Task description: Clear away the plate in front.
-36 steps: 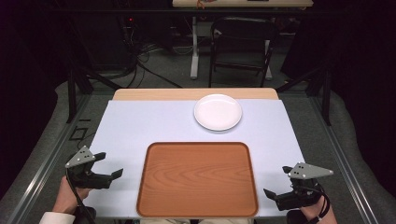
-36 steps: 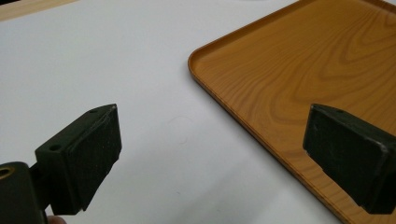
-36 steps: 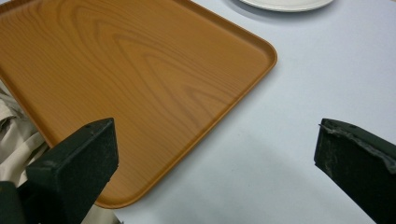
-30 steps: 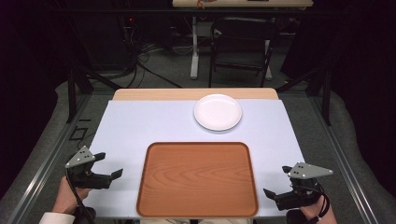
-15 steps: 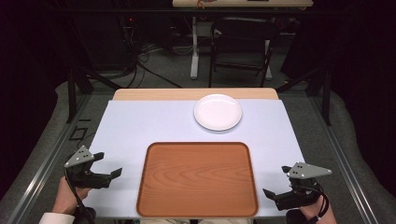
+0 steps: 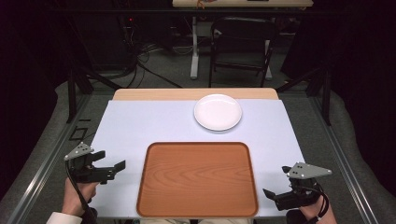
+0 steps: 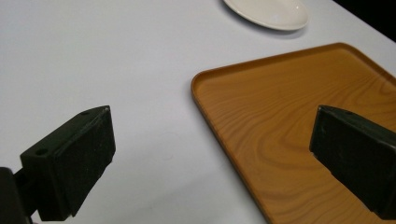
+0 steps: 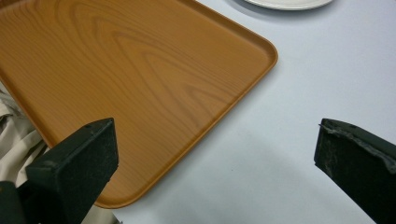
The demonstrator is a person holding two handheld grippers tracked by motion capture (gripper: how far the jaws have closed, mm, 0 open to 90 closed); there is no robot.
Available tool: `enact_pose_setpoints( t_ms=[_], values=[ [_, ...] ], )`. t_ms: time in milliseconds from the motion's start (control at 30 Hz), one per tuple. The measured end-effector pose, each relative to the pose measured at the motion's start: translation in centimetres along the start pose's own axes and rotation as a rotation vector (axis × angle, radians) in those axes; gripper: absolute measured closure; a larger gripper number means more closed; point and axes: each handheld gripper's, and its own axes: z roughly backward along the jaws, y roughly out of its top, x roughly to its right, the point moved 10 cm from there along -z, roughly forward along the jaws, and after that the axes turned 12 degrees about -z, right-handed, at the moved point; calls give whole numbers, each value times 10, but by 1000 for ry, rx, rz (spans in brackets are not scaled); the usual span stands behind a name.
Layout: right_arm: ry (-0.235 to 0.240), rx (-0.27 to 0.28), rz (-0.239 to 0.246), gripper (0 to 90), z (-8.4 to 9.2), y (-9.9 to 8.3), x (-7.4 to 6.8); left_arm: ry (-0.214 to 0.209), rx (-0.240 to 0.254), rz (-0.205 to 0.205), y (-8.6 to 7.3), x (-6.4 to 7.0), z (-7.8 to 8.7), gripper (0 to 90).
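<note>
Your left gripper point(image 6: 114, 167) and right gripper point(image 6: 271, 195) hang wide open and empty at the table's point(image 6: 140, 126) near corners, flanking one wooden tray point(image 6: 197, 179); one white plate point(image 6: 218, 112) sits toward the far edge.

The table point(image 6: 140, 121) runs away from the person, with a tray point(image 6: 197, 179) lying flat on its near middle, the tray's near edge close to the table's near edge. A plate point(image 6: 218, 112) lies on the table behind the tray, slightly right of the tray's centre line and apart from the tray's far rim. The left gripper point(image 6: 114, 167) is over the table just left of the tray's left rim, jaws pointing toward the tray. The right gripper point(image 6: 272, 196) is by the table's near right corner, just right of the tray's near right corner. A chair point(image 6: 243, 44) stands on the floor beyond the table's far edge.
</note>
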Motion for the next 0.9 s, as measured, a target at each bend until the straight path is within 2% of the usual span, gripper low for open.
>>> enact_pose_setpoints(
  t_ms=[33, 167, 333, 467, 700, 900],
  values=[
    [1, 0, -1, 0, 0, 0, 0, 4, 2, 3, 1, 1, 0, 2],
    [0, -1, -1, 0, 0, 0, 0, 5, 11, 55, 5, 7, -6, 1],
    [0, -1, -1, 0, 0, 0, 0, 0, 24, 85, 11, 18, -15, 1],
    [0, -1, 0, 0, 0, 0, 0, -1, 24, 80, 15, 23, -20, 1],
    [1, -1, 1, 0, 0, 0, 0, -42, 44, 109, 22, 35, -32, 1],
    [1, -2, 1, 0, 0, 0, 0, -60, 56, 102, 29, 44, -42, 1]
  ],
)
